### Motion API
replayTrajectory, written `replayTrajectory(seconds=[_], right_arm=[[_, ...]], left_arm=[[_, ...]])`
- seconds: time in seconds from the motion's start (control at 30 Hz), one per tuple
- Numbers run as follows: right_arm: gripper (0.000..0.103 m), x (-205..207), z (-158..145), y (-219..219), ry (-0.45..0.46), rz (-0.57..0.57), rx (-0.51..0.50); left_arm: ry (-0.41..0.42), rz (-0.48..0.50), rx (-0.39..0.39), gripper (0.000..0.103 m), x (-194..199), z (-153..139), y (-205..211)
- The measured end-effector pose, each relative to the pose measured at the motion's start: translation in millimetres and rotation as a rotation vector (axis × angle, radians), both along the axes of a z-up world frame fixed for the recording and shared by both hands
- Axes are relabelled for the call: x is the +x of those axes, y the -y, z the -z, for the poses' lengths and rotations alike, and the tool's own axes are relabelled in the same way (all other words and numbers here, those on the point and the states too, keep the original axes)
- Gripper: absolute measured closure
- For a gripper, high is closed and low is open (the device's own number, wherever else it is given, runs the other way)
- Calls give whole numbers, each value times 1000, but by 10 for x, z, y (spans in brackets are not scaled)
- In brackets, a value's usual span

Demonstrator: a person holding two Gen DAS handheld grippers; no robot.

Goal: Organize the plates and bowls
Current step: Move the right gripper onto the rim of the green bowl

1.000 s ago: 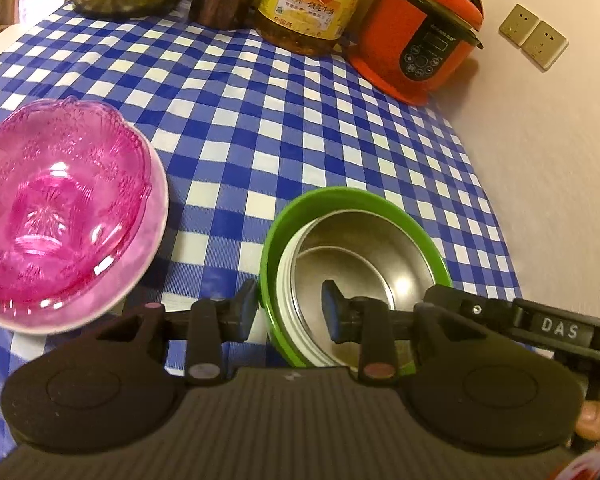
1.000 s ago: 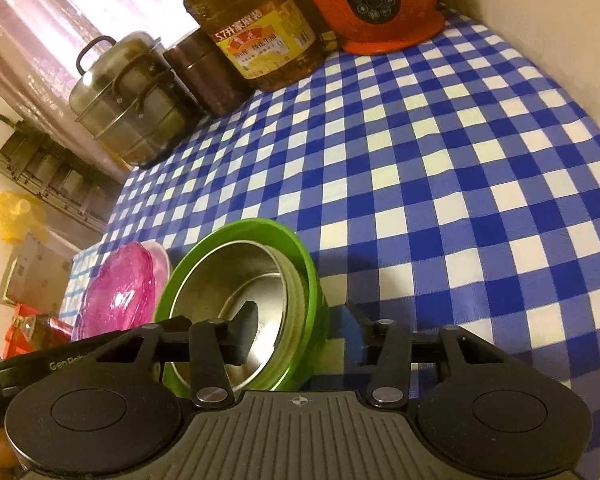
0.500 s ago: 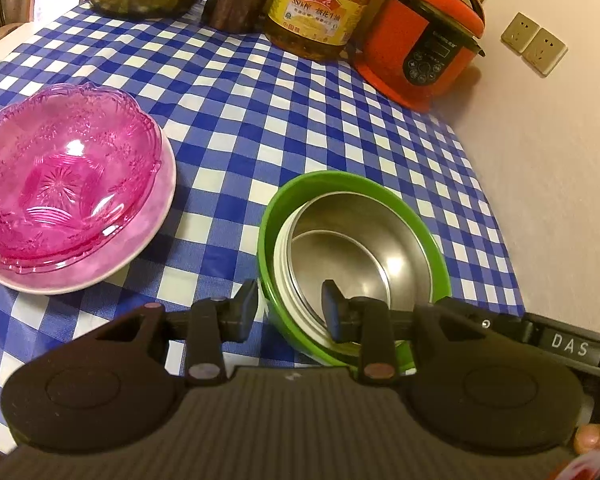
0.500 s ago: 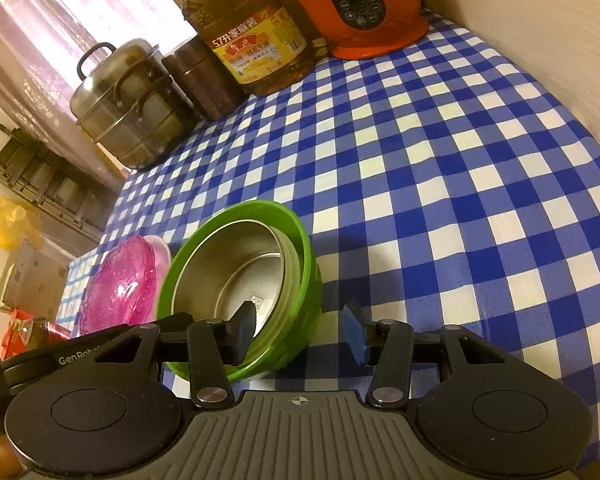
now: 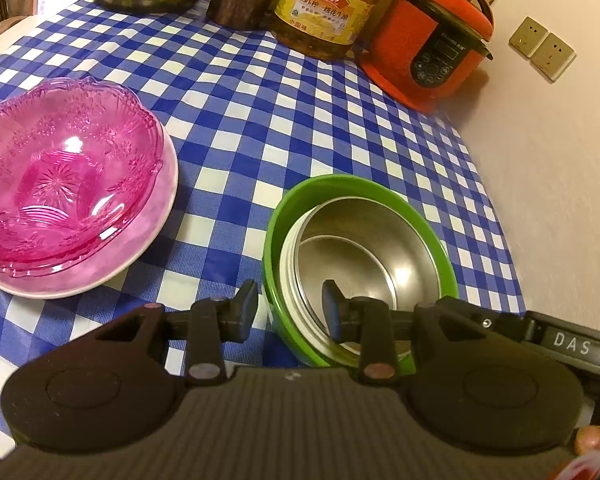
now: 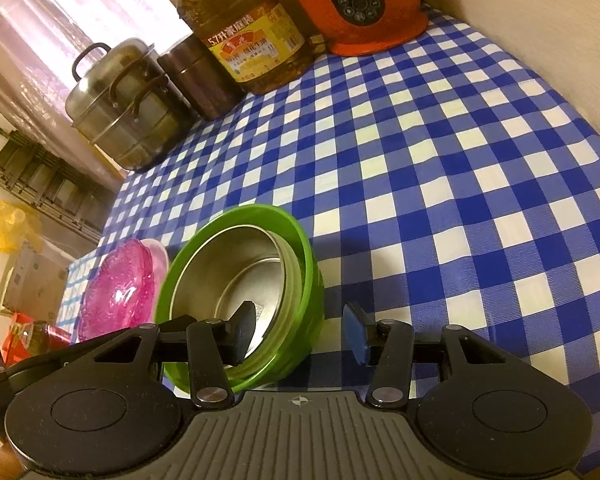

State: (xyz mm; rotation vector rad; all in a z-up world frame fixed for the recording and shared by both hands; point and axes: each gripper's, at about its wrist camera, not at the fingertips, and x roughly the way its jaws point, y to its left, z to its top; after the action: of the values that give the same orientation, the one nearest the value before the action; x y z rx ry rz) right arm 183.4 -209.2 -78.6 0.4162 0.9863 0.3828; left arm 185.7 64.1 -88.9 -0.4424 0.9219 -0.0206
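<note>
My left claw (image 5: 289, 307) and right claw (image 6: 298, 332) straddle the green bowl (image 5: 278, 220) rim, released. Oil bottle (image 5: 327, 4) label reads "5.7"; tool marked "DAS".

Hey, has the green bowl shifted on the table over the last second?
No. In the left wrist view the green bowl keeps about the same gap to the pink plate beside it as before.

Steel bowl (image 5: 364, 248) nested upright in green bowl (image 5: 284, 216), pink glass bowl (image 5: 60, 168) on white plate (image 5: 140, 236)
</note>
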Motion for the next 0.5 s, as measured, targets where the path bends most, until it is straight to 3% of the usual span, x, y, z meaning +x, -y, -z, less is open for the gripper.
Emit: replayTrajectory(seconds=[0.5], right_arm=[[54,201,195,-99,-30,14,19]], left_arm=[[5,-26,-12,73,183,140,4]])
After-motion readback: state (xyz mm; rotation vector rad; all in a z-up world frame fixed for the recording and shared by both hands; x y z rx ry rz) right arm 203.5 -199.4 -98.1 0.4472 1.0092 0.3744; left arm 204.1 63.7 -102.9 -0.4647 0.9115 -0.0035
